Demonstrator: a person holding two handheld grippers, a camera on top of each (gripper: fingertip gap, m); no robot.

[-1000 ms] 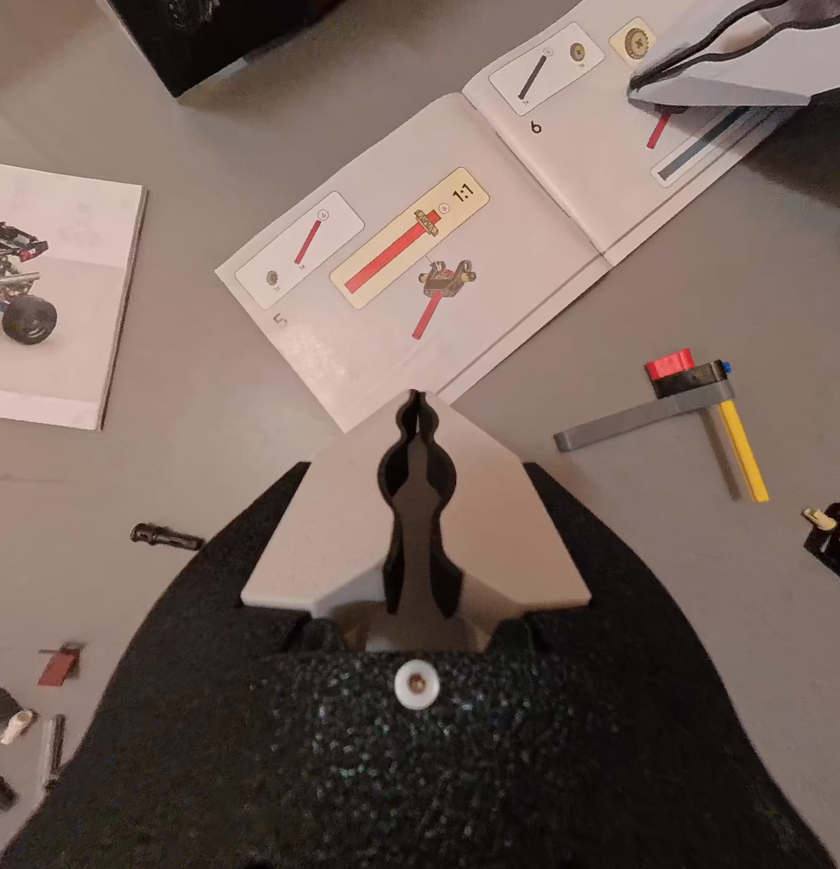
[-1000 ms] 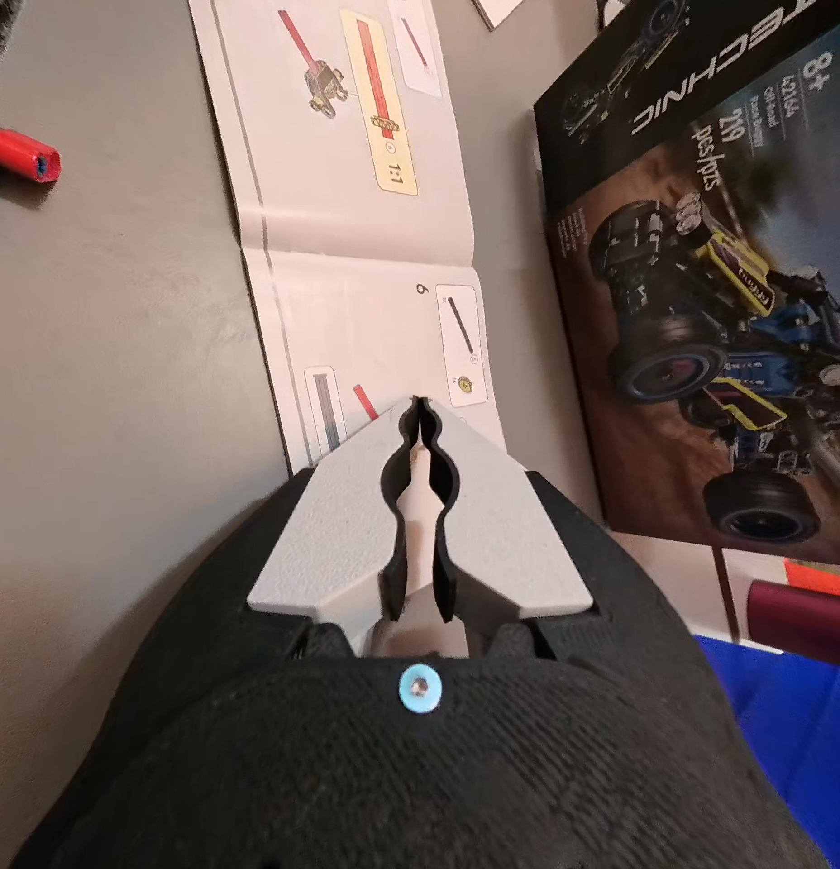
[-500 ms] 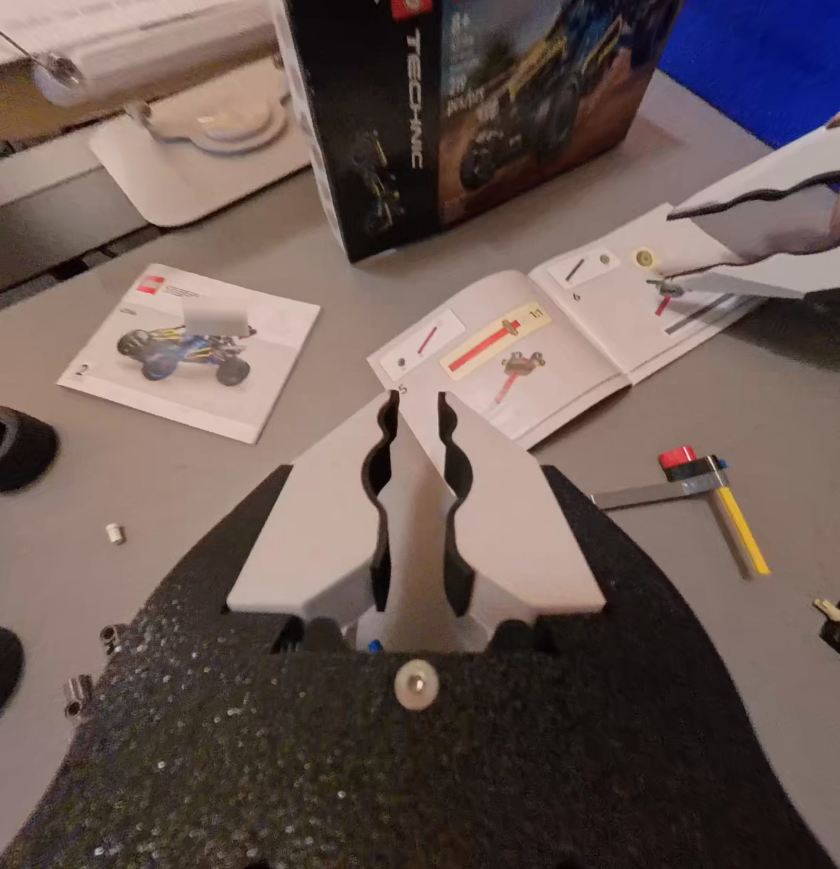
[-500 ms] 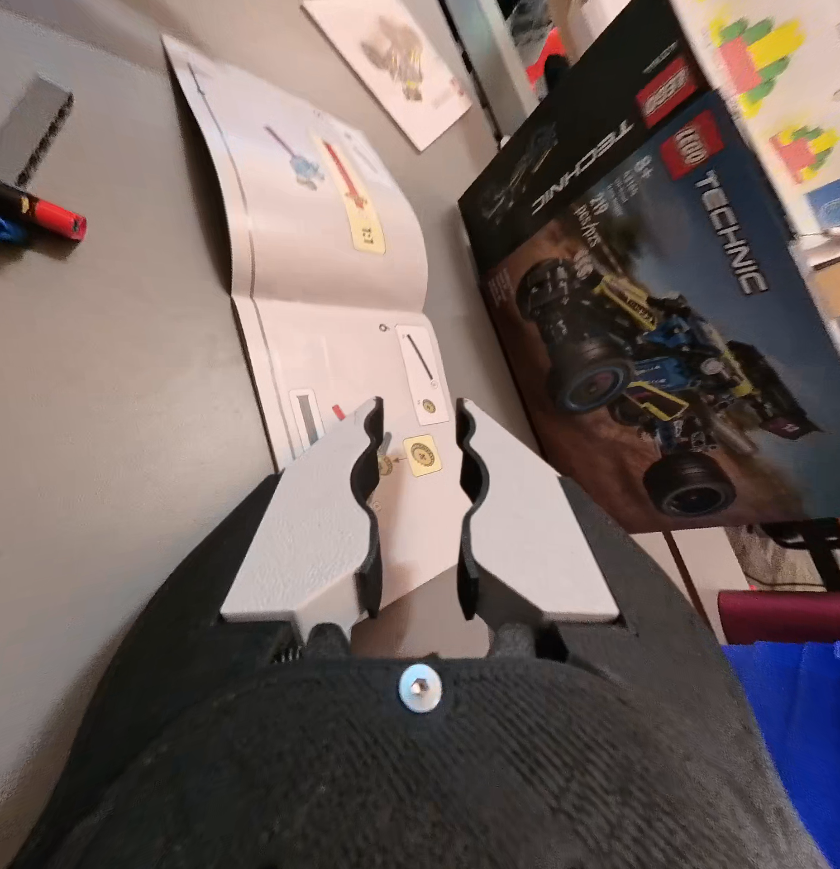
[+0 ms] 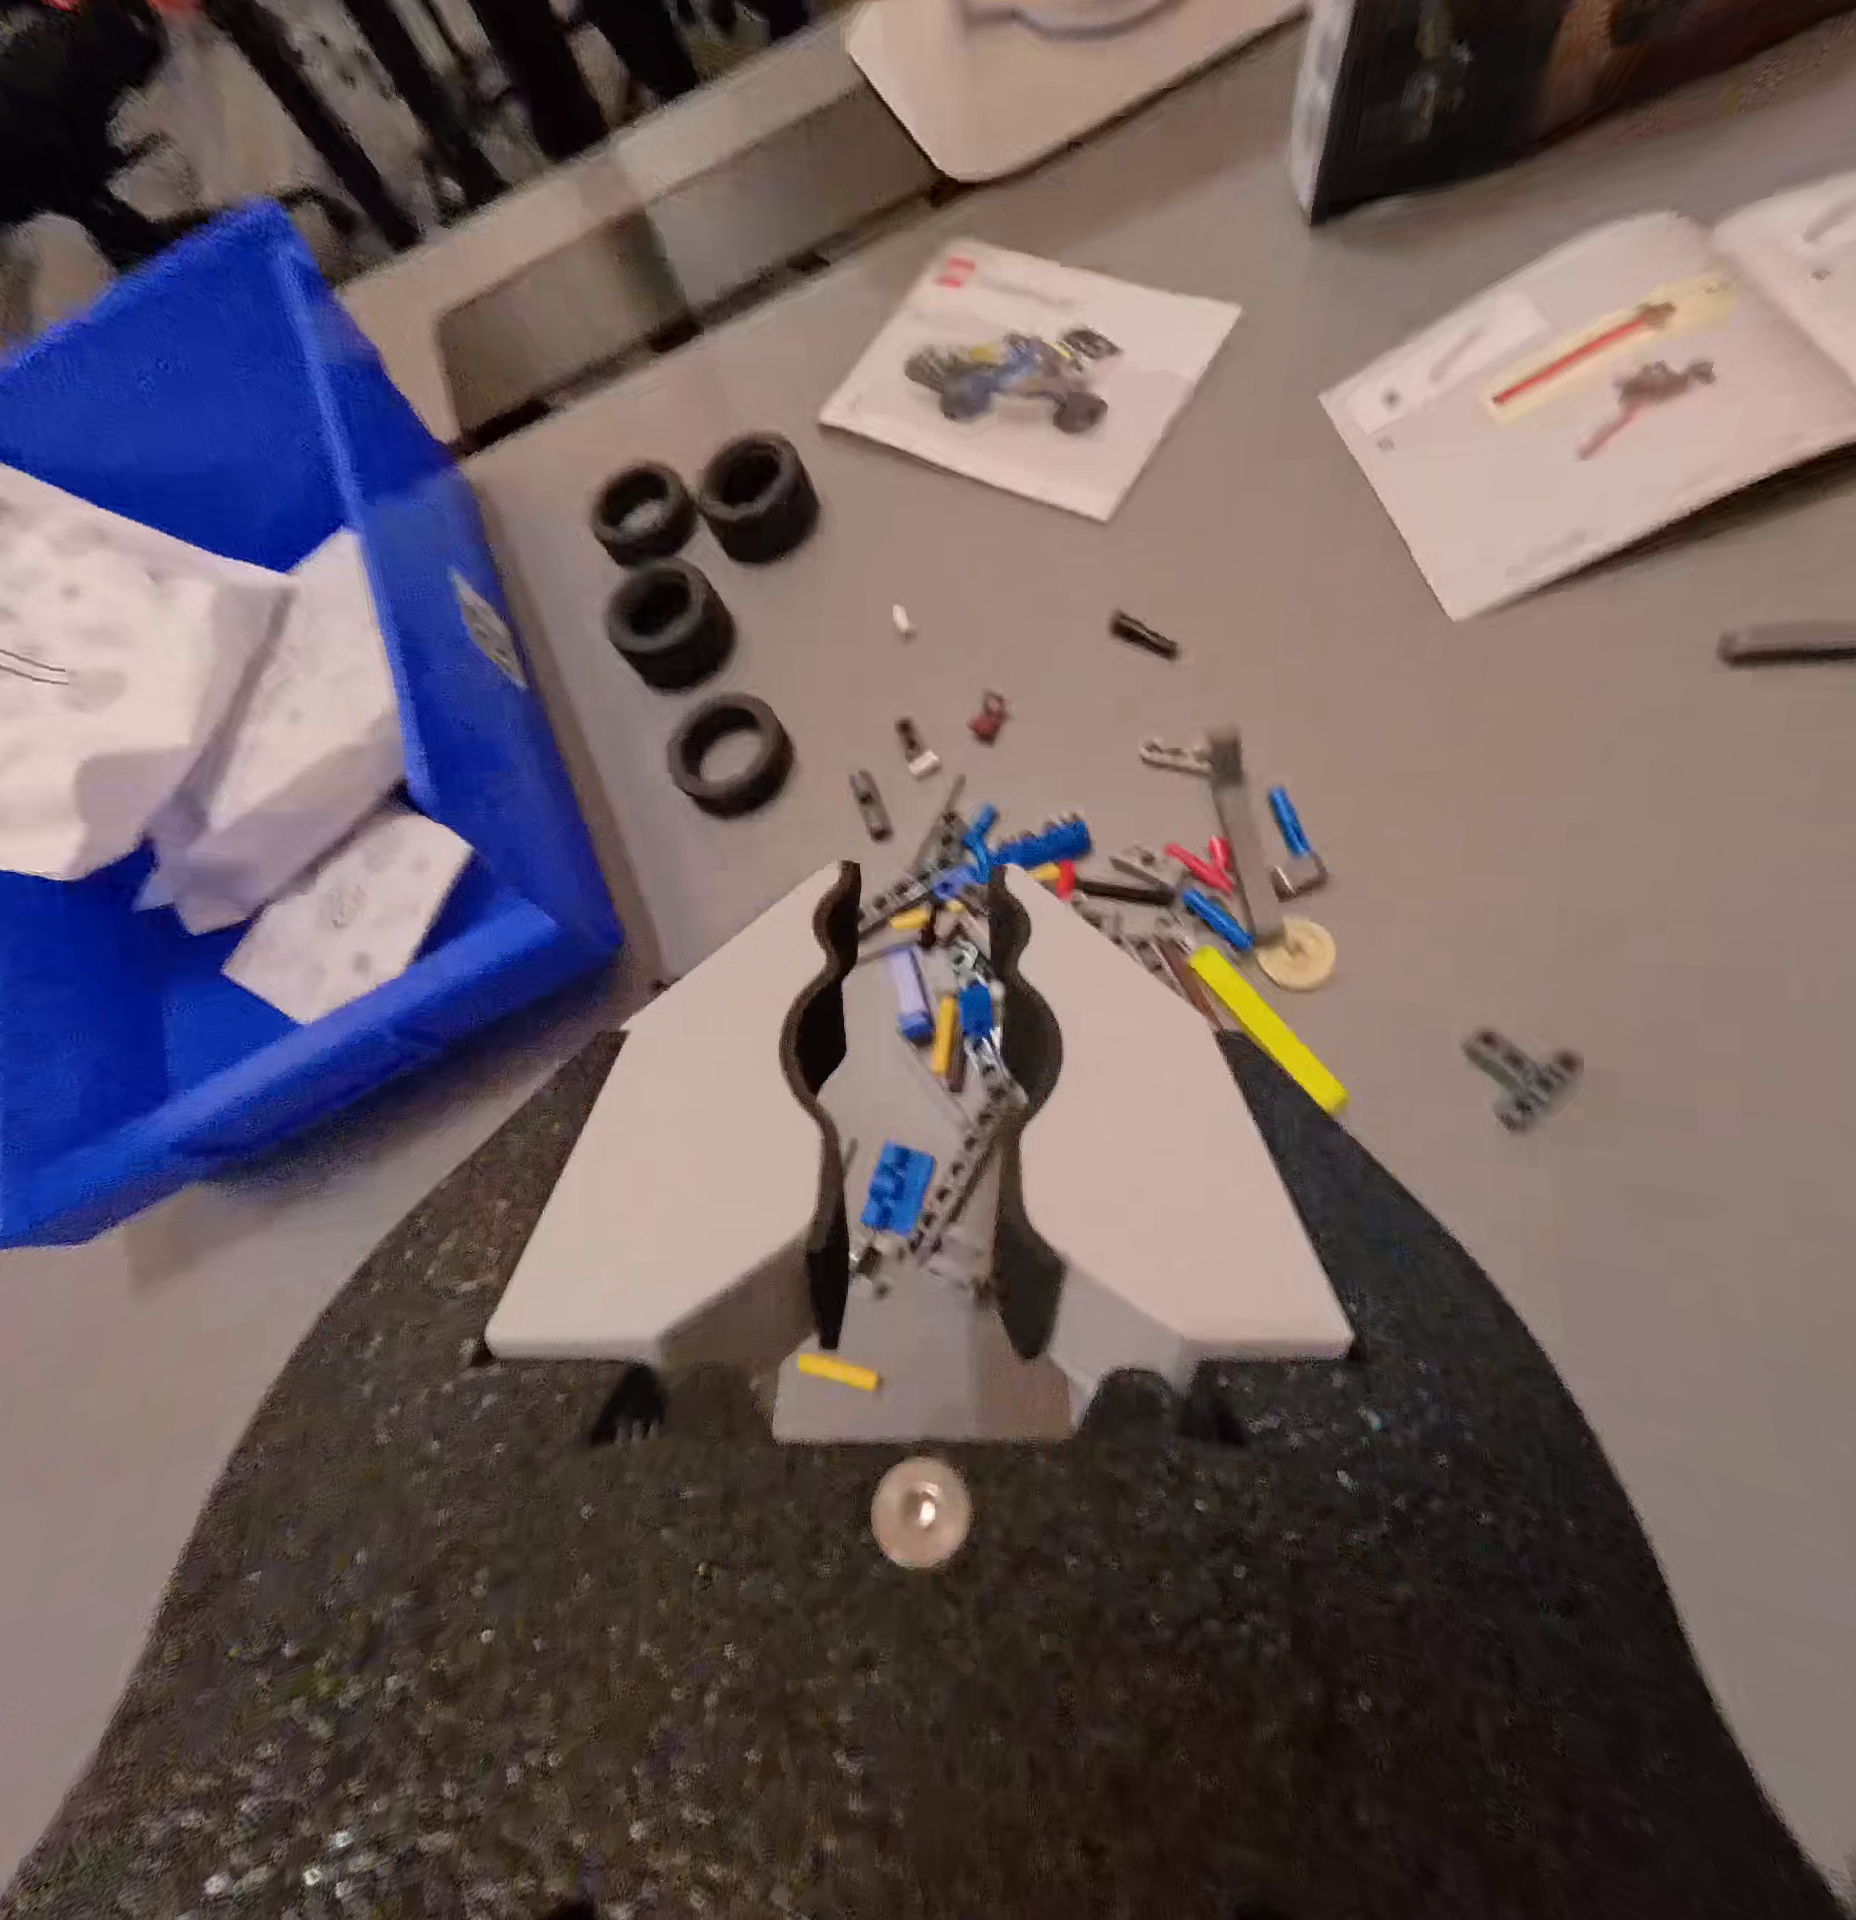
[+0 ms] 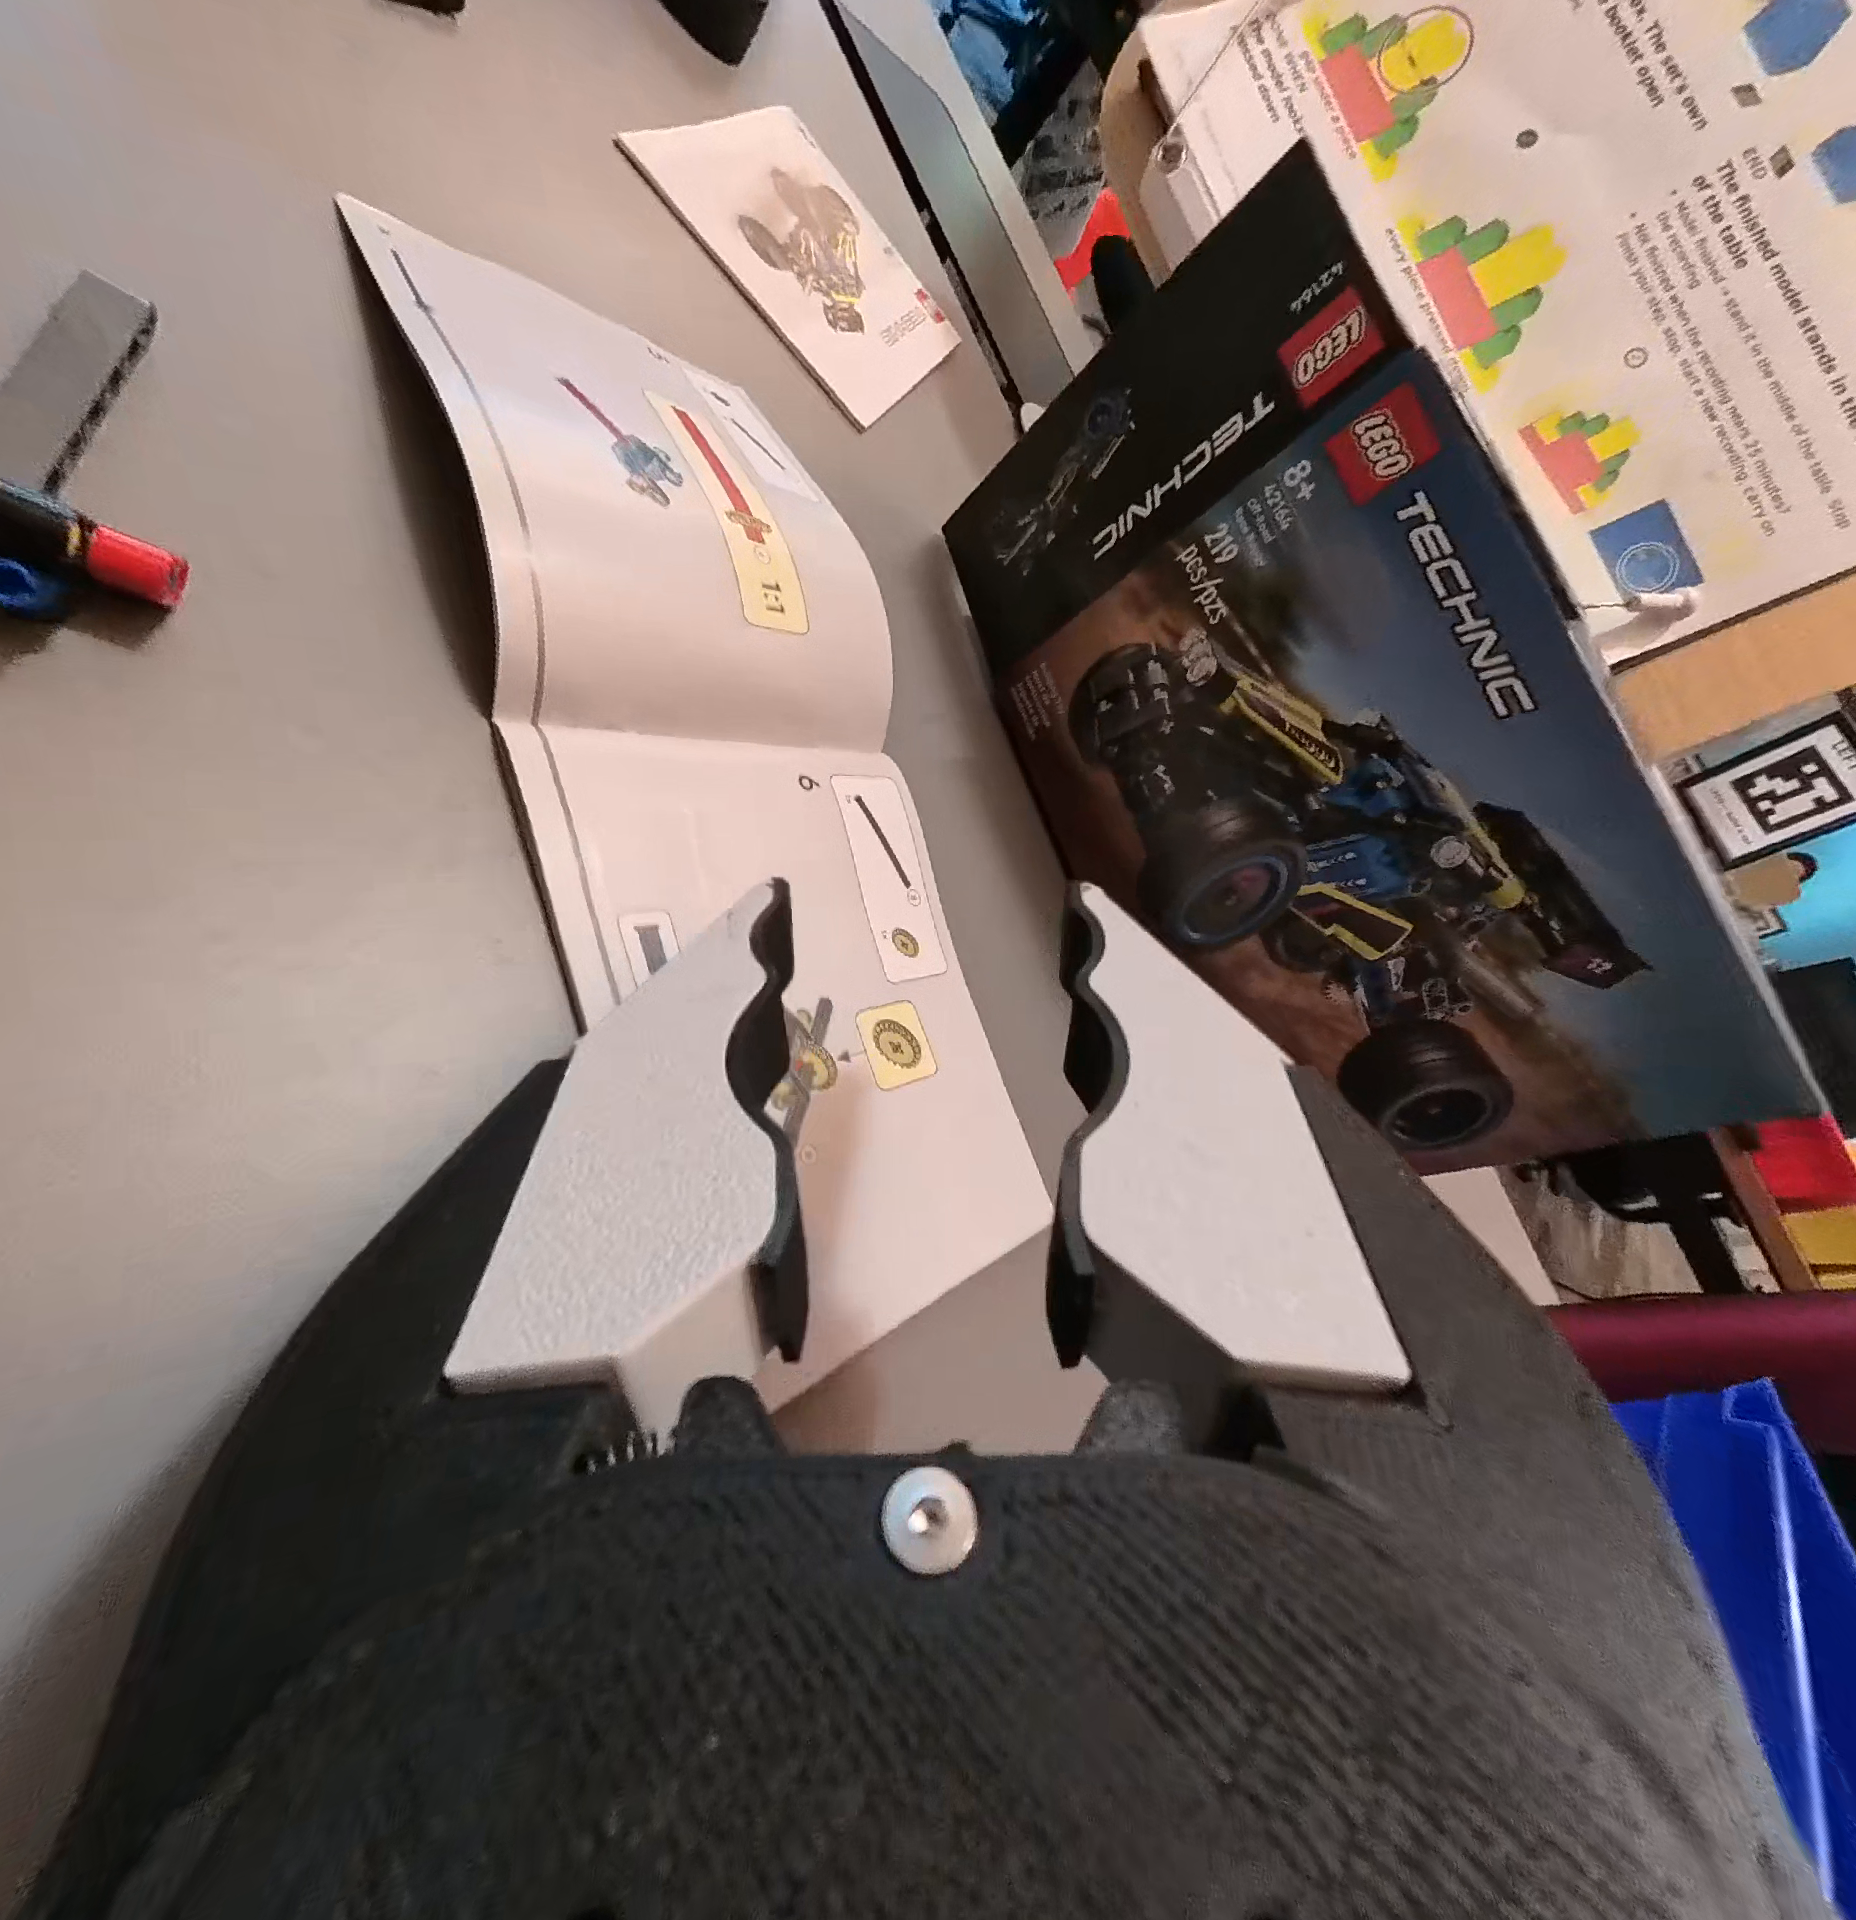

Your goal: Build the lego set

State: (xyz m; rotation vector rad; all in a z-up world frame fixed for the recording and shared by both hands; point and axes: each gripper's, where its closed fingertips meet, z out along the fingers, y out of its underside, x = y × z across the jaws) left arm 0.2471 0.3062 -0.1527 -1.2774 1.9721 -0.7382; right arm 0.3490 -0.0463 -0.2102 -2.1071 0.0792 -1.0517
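My grey bench (image 5: 1526,831) carries the open white paper instruction booklet (image 6: 695,644) under my right tongs (image 6: 929,914), which are released and empty. My left tongs (image 5: 924,894), also released, hover over the scattered heap of small coloured plastic lego pieces (image 5: 1069,894). I should pick one piece cleanly, approaching from directly above.

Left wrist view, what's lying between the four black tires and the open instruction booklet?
The closed booklet and a few small loose pieces, in the left wrist view.
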